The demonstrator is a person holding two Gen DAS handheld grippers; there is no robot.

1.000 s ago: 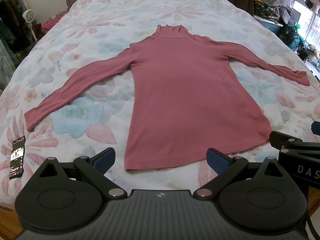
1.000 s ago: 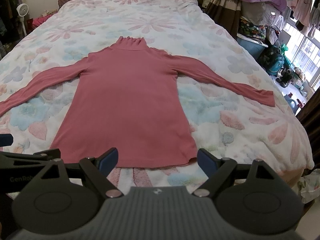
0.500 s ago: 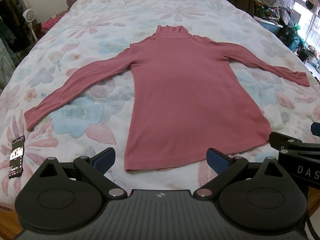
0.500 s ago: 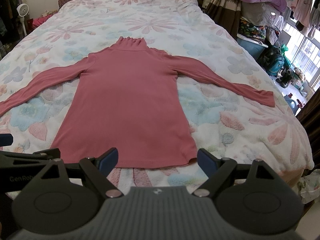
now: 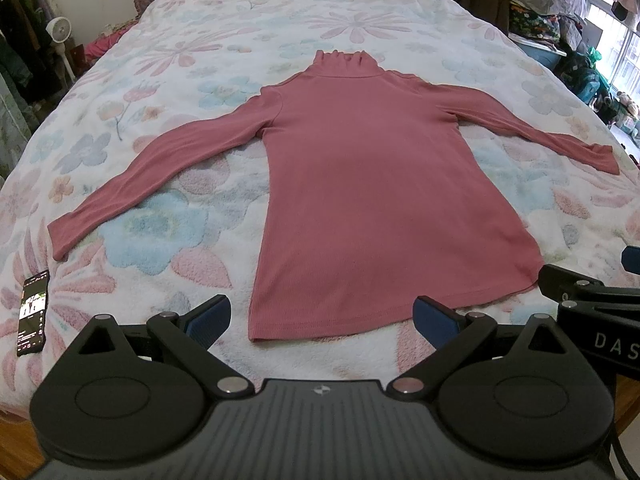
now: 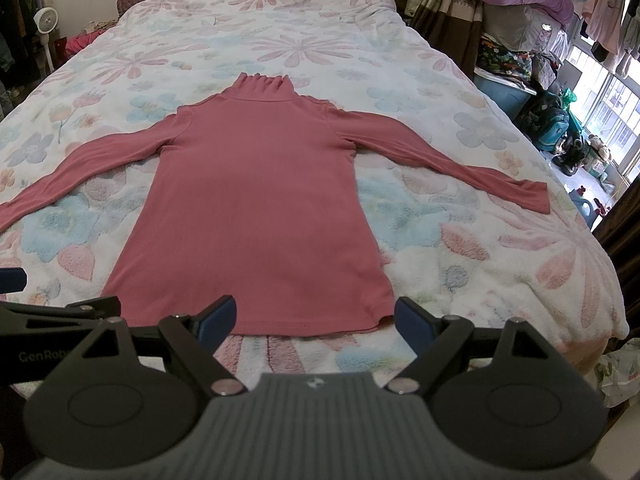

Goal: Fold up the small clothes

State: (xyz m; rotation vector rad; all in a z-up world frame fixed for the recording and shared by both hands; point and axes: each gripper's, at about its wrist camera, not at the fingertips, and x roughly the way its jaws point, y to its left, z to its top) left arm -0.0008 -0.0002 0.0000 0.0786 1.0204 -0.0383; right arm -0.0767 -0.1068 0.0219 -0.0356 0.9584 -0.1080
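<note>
A pink long-sleeved turtleneck top [image 5: 372, 184] lies flat on the bed, collar away from me, hem toward me, both sleeves spread out to the sides. It also shows in the right wrist view [image 6: 256, 208]. My left gripper [image 5: 322, 318] is open and empty, held just before the hem near its left corner. My right gripper [image 6: 314, 318] is open and empty, just before the hem's right part. The right gripper's edge shows at the right of the left wrist view [image 5: 592, 300].
The floral fleece bedspread [image 5: 168, 220] covers the bed. A black phone [image 5: 33, 306] lies near the bed's left front edge. Piled clothes and a blue bin [image 6: 504, 92] stand to the right of the bed. A fan [image 6: 44, 20] stands at far left.
</note>
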